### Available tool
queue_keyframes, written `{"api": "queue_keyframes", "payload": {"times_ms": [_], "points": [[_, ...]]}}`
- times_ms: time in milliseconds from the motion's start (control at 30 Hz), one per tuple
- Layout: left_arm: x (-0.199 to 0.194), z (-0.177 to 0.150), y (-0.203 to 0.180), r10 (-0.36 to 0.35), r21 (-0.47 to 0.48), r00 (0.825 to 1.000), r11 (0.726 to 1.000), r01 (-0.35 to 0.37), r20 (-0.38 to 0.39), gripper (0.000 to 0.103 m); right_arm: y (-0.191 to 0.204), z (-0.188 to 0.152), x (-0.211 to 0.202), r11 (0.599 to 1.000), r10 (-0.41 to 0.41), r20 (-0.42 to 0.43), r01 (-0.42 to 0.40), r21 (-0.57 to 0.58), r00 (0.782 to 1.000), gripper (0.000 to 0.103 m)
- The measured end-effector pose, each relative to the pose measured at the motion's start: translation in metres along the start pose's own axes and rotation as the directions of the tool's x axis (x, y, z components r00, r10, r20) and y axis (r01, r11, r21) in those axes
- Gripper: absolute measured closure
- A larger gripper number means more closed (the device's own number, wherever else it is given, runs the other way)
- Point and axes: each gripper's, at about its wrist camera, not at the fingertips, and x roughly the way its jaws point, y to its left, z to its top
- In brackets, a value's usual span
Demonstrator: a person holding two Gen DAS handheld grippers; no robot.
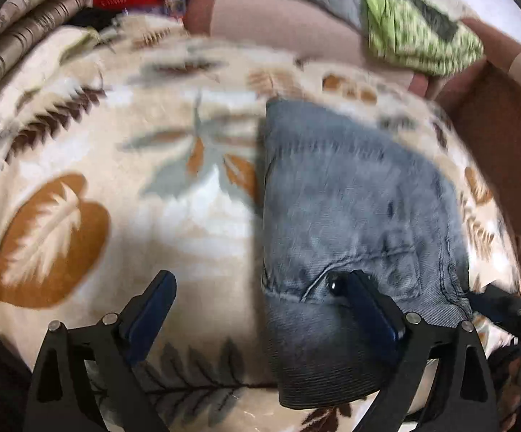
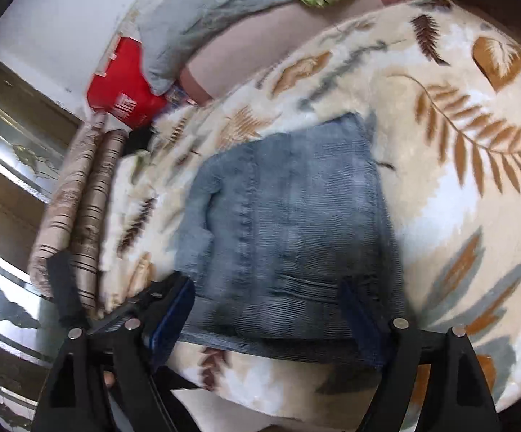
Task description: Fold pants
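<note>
We have the pants [image 2: 289,223] lying as a compact grey-blue denim bundle on the leaf-print blanket [image 1: 91,165] that covers the bed, and both views show them folded down to a short rectangle. From the look of it the folding is nearly done, so we judge this step to be letting go and tidying.

The right tongs [image 2: 271,309] stand wide, one blue pad on each side of the near edge of the bundle, and neither pad presses the cloth. The left tongs [image 1: 256,298] are spread wide too: the left pad hangs over bare blanket, the right pad sits over the denim near a seam, holding nothing.

To do this well, we want to lift both tongs clear without dragging a layer along, since the top flap looks loose at the left side in the right wrist view. If we smooth, we press flat along the seam rather than pinching, so the edges keep lined up.

The pictures are blurred, so we cannot tell whether the right pad of the left tongs touches the cloth. The grey pillow [image 2: 202,25], the red bag [image 2: 123,86] and the green cloth [image 1: 415,28] lie well apart at the head of the bed, no trouble to us.
</note>
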Motion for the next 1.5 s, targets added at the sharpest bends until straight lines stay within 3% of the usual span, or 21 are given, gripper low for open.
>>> {"api": "queue_keyframes", "payload": {"times_ms": [33,133,333,433,633,800,900,967,1033,1100,1167,1200,1267,1367,1467,1500], "points": [[0.0,0.0,0.001,-0.006,-0.011,1.0,1.0,0.006,0.002,0.007,-0.011,-0.005,0.008,0.998,0.04,-0.057,-0.037,0.041,0.998,0.017],[-0.013,0.006,0.006,-0.03,-0.039,0.999,0.999,0.031,0.019,0.008,-0.011,0.0,-0.009,0.995,0.072,-0.026,-0.07,0.073,0.997,0.017],[-0.027,0.014,0.028,-0.064,-0.106,0.997,0.992,0.069,0.053,0.008,-0.027,0.012,-0.05,0.99,0.072,0.071,-0.08,0.12,0.995,0.017],[-0.023,0.015,0.039,-0.059,-0.137,0.997,0.989,0.064,0.042,0.008,-0.045,0.02,-0.057,0.987,0.034,0.088,-0.047,0.151,0.996,0.017],[-0.019,0.021,0.033,-0.071,-0.12,0.996,0.99,0.076,0.048,0.008,-0.057,0.03,-0.055,0.979,0.06,0.059,-0.071,0.193,0.996,0.017],[-0.02,0.02,0.022,-0.074,-0.07,0.996,0.995,0.077,0.047,0.008,-0.017,0.044,-0.04,0.966,0.213,0.046,-0.218,0.14,0.976,0.017],[-0.003,0.014,0.011,-0.058,0.001,0.998,0.998,0.058,-0.034,0.008,-0.011,0.04,-0.018,0.949,0.272,0.02,-0.272,0.16,0.962,0.014],[0.0,0.01,0.007,-0.052,0.019,0.998,0.998,0.052,-0.039,0.008,-0.025,0.022,0.02,0.95,0.241,-0.102,-0.213,0.228,0.965,0.013],[-0.012,0.012,0.004,-0.037,0.035,0.999,0.999,0.037,0.007,0.008,-0.032,0.013,0.019,0.941,0.266,-0.062,-0.245,0.234,0.962,0.014],[-0.025,0.015,0.0,-0.026,0.044,0.998,0.999,0.024,0.065,0.008,-0.023,0.021,0.009,0.953,0.227,-0.084,-0.203,0.226,0.97,0.013],[-0.031,0.016,-0.005,-0.045,0.06,0.995,0.997,0.04,0.088,0.008,-0.011,0.034,-0.005,0.971,0.183,-0.044,-0.173,0.166,0.982,0.013],[-0.028,0.013,-0.008,-0.039,0.073,0.997,0.997,0.033,0.072,0.008,-0.004,0.04,-0.009,0.97,0.2,-0.032,-0.193,0.145,0.979,0.013],[-0.005,0.004,-0.019,0.006,0.135,1.0,0.991,-0.001,-0.03,0.007,0.006,0.054,-0.01,0.96,0.247,-0.017,-0.242,0.139,0.969,0.013],[-0.003,-0.001,-0.017,0.016,0.145,1.0,0.989,-0.016,-0.001,0.006,0.016,0.076,0.004,0.951,0.286,-0.013,-0.282,0.124,0.958,0.013],[-0.003,0.002,-0.016,0.013,0.146,1.0,0.989,-0.011,-0.017,0.006,-0.003,0.09,0.031,0.961,0.232,0.011,-0.23,0.154,0.973,0.013],[-0.004,0.003,-0.017,0.015,0.155,1.0,0.988,-0.013,-0.016,0.006,-0.017,0.088,0.046,0.963,0.183,-0.027,-0.174,0.204,0.983,0.013]]}}
